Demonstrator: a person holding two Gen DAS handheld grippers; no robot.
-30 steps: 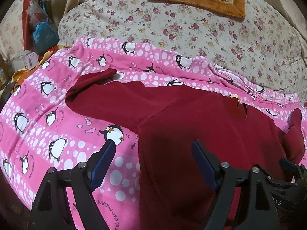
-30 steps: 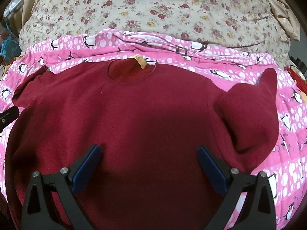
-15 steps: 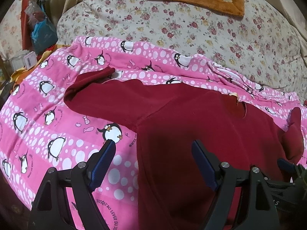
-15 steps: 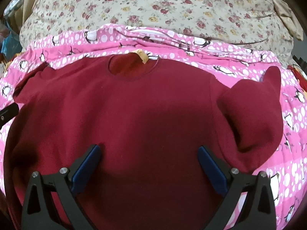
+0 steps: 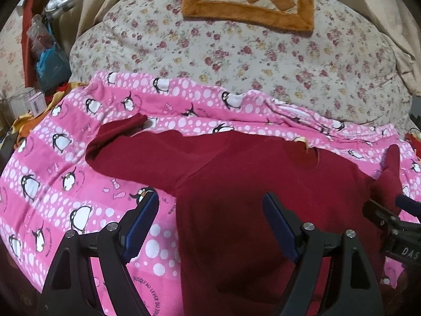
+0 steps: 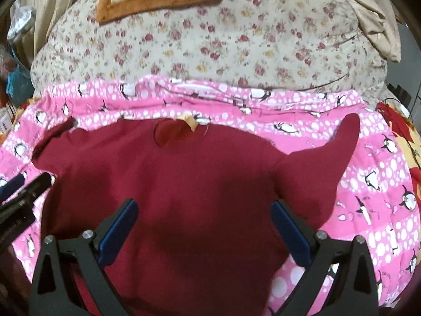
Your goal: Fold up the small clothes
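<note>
Sweater [image 6: 189,192], dark red, lies flat and face-up on the pink sheet [image 5: 52,163], neck hole toward the far edge with a tan tag [image 6: 190,123] at the collar. Its left sleeve [image 5: 147,152] stretches out flat over the sheet, cuff folded at the tip; its right sleeve [image 6: 323,168] is bunched and points up toward the sheet's far edge. Pink sheet shows on both sides of the body, wider on the left, and a narrow band runs beyond the collar. Left gripper [image 5: 210,216] hangs over the sweater's left side seam, jaws spread wide, holding nothing. Right gripper [image 6: 204,221] hangs over the chest, jaws equally wide and empty. Printed on the sheet near the left gripper is "JUSQU'AU LEVER DU", cut off there. Beyond the sheet rises a floral quilt [image 6: 210,39] with an orange checked mat [image 5: 250,0] on top.
</note>
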